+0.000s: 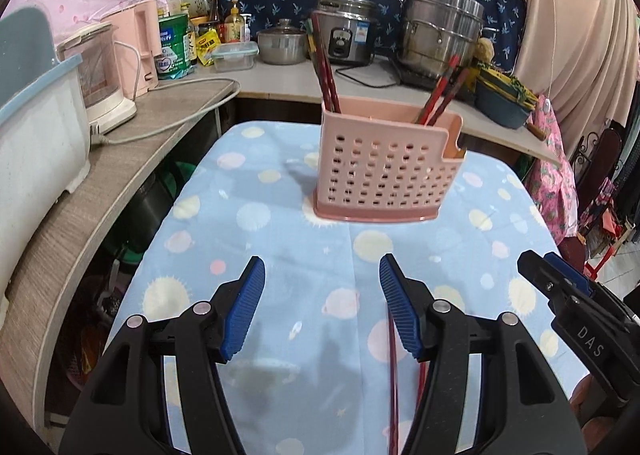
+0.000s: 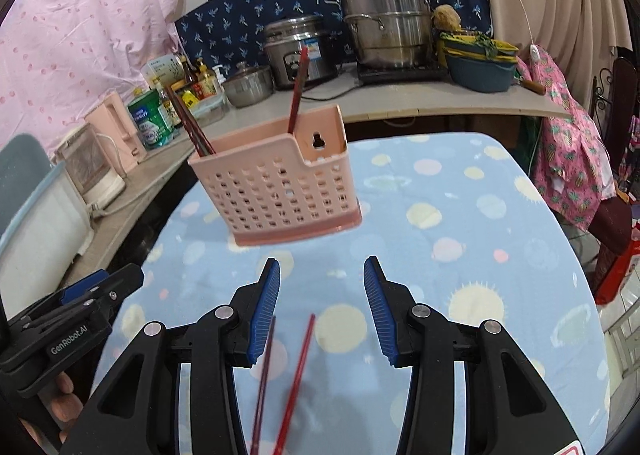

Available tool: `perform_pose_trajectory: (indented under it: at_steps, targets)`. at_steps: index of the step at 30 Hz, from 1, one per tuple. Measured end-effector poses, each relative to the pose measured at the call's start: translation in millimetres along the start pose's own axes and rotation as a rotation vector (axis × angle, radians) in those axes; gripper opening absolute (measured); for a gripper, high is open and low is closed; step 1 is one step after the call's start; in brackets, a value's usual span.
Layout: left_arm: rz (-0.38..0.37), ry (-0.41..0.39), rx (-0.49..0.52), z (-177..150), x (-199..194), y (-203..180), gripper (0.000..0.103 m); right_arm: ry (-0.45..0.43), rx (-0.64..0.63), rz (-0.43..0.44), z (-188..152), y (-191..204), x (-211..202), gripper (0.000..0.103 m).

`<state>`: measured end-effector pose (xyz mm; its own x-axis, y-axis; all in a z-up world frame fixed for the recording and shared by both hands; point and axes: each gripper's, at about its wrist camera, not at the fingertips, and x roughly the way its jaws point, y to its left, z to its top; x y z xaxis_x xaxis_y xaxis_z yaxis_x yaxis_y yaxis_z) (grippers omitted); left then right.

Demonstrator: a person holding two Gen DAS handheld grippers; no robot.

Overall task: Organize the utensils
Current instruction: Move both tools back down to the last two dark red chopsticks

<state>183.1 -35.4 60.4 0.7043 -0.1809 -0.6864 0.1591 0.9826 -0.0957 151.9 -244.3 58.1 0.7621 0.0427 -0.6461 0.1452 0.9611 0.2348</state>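
Chopsticks [image 2: 298, 375] lie loose on the blue spotted cloth [image 1: 280, 215] of the surface, a red pair running lengthwise under the near edge of both views. The left gripper [image 1: 322, 309] hangs over the cloth, tilted downward toward it, jaws parted with nothing between the blue pads; one chopstick passes beneath its right finger [image 1: 400, 311], apart from it. The right gripper [image 2: 322, 309] is pitched down alike just beside it, jaws released and empty, the loose pair lying on the cloth below its left finger [image 2: 264, 311]. Fingertips of the person's hand [image 2: 64, 399] show under the left tool's body. Further along the cloth stands the pink perforated utensil holder [image 1: 386, 167], upright, with more red chopsticks [image 1: 326, 67] leaning out of its left and right compartments. Behind it, the counter [image 1: 288, 83] carries pots and a rice cooker [image 1: 346, 33].
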Motion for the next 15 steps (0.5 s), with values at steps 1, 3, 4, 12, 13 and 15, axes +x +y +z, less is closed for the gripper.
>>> perform_pose_trajectory:
  at_steps: [1,3,4,12,13,15]
  targets:
    - [0.004,0.002,0.003,-5.5,0.0,0.1,0.057,0.01,0.001,-0.001,-4.4,-1.0,1.3,0.043]
    - [0.009,0.014,0.007,-15.9,0.8,0.1,0.057,0.034,0.001,-0.006,-17.4,-4.0,2.6,0.043]
    - [0.009,0.023,0.007,-21.0,1.6,0.4,0.057,0.043,0.002,-0.008,-22.4,-5.6,2.7,0.043]
    - [0.021,0.092,0.003,-65.2,6.4,5.9,0.057,0.124,-0.002,-0.012,-76.6,-13.0,1.9,0.043]
    - [0.022,0.099,0.003,-70.0,6.5,6.6,0.057,0.13,-0.003,-0.013,-82.3,-12.9,0.5,0.043]
    - [0.026,0.116,0.007,-79.4,7.2,7.0,0.057,0.146,-0.01,-0.011,-94.8,-11.9,-1.5,0.043]
